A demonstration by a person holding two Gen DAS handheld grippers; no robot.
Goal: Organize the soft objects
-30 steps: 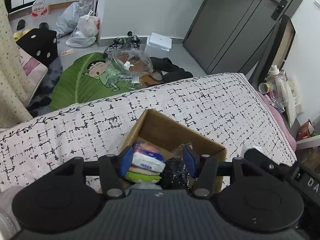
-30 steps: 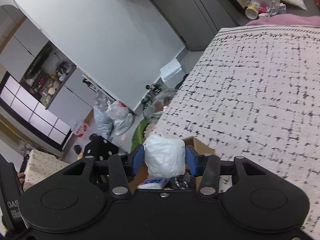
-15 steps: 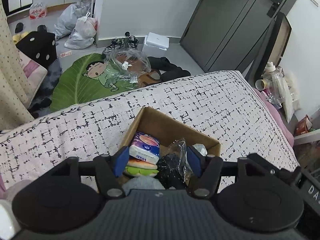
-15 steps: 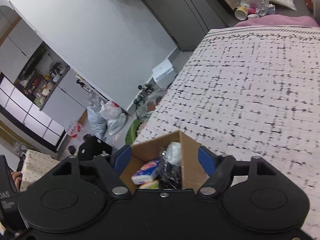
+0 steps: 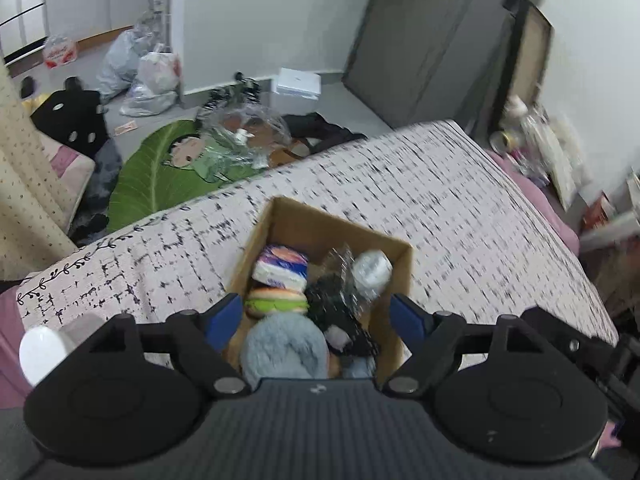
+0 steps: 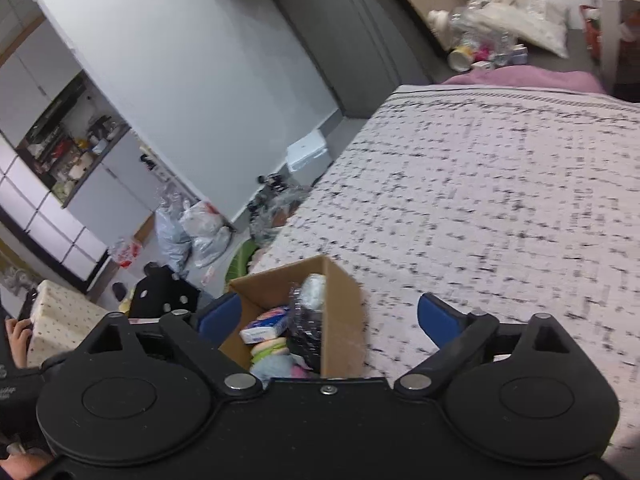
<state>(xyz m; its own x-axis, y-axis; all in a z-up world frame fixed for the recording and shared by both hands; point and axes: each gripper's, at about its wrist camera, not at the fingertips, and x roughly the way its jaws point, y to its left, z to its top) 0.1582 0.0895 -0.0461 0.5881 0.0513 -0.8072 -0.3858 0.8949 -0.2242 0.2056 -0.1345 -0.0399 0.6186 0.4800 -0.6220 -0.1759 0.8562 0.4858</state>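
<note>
A cardboard box [image 5: 280, 216] stands on the black-and-white patterned bed cover [image 5: 440, 208]. It holds a tissue pack [image 5: 282, 266], a burger-shaped plush [image 5: 276, 303], a grey-blue fluffy item [image 5: 286, 350], a black item in clear wrap [image 5: 336, 304] and a white wrapped bundle [image 5: 372, 268]. My left gripper [image 5: 318, 318] is open and empty above the box's near end. My right gripper [image 6: 328, 316] is open and empty above the box [image 6: 344, 320], where the tissue pack [image 6: 266, 324] and white bundle [image 6: 314, 286] also show.
The bed's edge drops to a floor with a green leaf mat [image 5: 160, 172], plastic bags [image 5: 148, 80], a black cushion [image 5: 72, 116] and a white box [image 5: 298, 82]. Bottles and clutter [image 5: 532, 136] sit past the bed's far right corner. A grey door [image 5: 432, 40] is behind.
My right gripper opened and let the white bundle go into the box, then pulled back. My left gripper opened wider and rose away from the box.
</note>
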